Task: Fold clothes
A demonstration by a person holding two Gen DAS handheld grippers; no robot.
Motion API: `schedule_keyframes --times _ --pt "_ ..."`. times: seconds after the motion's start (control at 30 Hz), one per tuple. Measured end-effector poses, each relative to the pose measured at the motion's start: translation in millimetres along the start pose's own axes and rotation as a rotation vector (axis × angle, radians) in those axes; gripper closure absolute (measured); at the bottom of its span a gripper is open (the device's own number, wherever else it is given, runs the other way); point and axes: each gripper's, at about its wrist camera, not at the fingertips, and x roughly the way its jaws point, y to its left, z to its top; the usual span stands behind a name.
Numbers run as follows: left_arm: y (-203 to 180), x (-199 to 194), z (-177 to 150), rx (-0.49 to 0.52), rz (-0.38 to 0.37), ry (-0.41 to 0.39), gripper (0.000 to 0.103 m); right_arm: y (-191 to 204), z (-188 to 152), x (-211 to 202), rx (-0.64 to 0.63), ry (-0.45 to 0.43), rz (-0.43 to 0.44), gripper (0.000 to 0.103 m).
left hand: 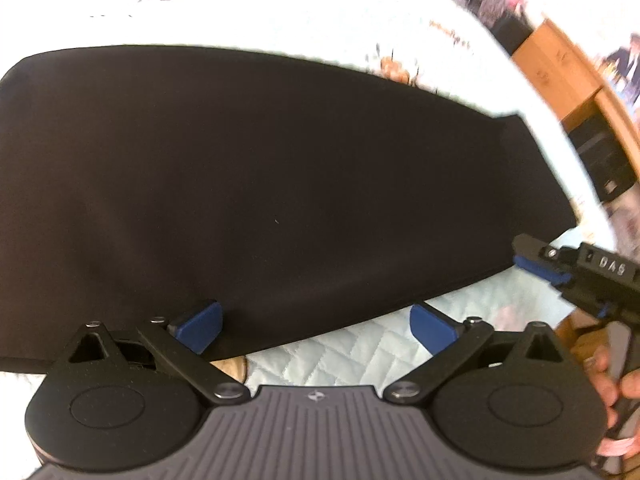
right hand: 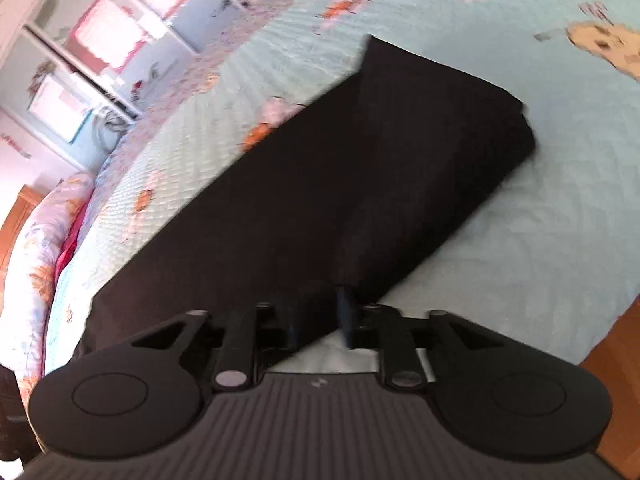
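A black garment (left hand: 260,184) lies flat on a pale blue quilted bed, folded lengthwise into a long band. My left gripper (left hand: 316,326) is open at its near edge, blue pads (left hand: 200,324) spread, the left pad touching the cloth. My right gripper (left hand: 536,266) shows at the right in the left wrist view, pinching the garment's near right corner. In the right wrist view the garment (right hand: 320,184) runs away from my right gripper (right hand: 320,316), whose jaws are shut on a raised fold of its near end.
The bedspread (right hand: 520,220) has cartoon prints. A wooden shelf unit (left hand: 568,80) stands beyond the bed's right side. Pillows (right hand: 36,248) and a wardrobe (right hand: 100,40) lie to the left in the right wrist view. Wooden floor (right hand: 616,352) shows at lower right.
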Motion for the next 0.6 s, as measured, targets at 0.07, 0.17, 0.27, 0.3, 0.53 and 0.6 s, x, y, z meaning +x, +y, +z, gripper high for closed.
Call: schedule_keyframes --times 0.07,0.17,0.27,0.3,0.53,0.6 --pt "15.8 -19.3 2.4 -0.035 0.001 -0.043 0.004 16.9 -3.3 2.3 -0.022 0.009 0.052 0.071" --pt "54.2 -51.9 0.7 -0.102 0.028 -0.136 0.005 46.3 -10.0 10.2 -0.059 0.044 0.144 0.071" --pt "107.0 -81.9 -2.8 -0.205 0.115 -0.205 0.005 81.3 -22.1 25.8 -0.096 0.107 0.218 0.07" --pt "127.8 -91.0 -6.0 -0.252 0.136 -0.222 0.005 91.1 -25.9 31.7 -0.111 0.123 0.227 0.07" --pt "212.8 -139.6 -21.0 -0.447 0.269 -0.367 0.008 138.3 -51.4 74.9 -0.151 0.238 0.303 0.07" --pt "240.2 -138.0 -26.0 -0.502 0.303 -0.38 0.007 129.9 -59.5 89.3 -0.121 0.277 0.261 0.07"
